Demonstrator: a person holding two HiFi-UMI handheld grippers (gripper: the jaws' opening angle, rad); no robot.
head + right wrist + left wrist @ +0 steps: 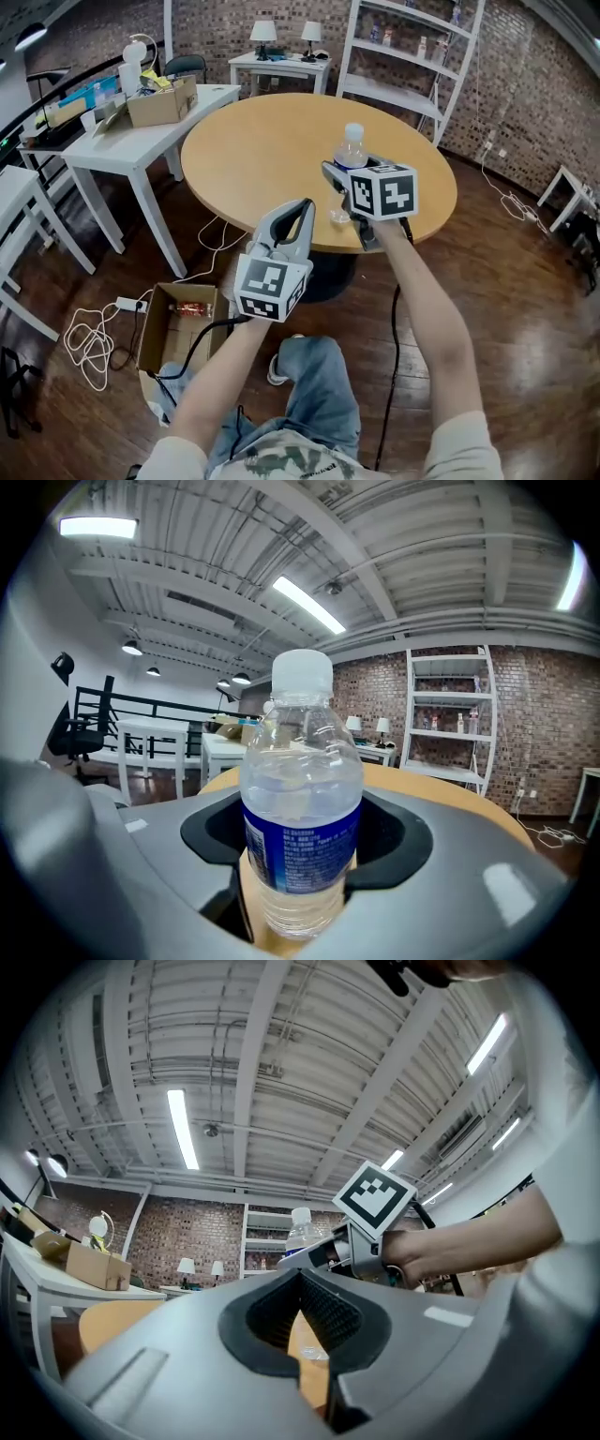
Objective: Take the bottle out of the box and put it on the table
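A: What's over on the left?

B: An open cardboard box [155, 328] on the wooden floor, beside the person's knee. A white cable [89, 342] lies looped just left of it. Something reddish lies inside the box, too small to name.

A: And behind it?

B: White tables [141, 141], one carrying a smaller carton [161, 105] and some clutter.

A: Then the left gripper?

B: The left gripper [302, 211] is held up in front of the near edge of the round table [253, 150]. In its own view the fingers meet tip to tip with nothing between them. Only a slot of tabletop shows through lower down.

A: So where's the bottle?

B: Out of the box. The bottle [352, 150] stands upright in the right gripper [342, 180], just right of the left one and over the near part of the round table. The right gripper view shows the fingers clamped on it from both sides at the blue label. The white cap is on top and there's clear water inside.

A: Is it resting on the tabletop?

B: I can't tell. The gripper hides its base in every view.

A: And furthest right?

B: A white shelf unit [412, 56] against the brick wall, beyond the round table.
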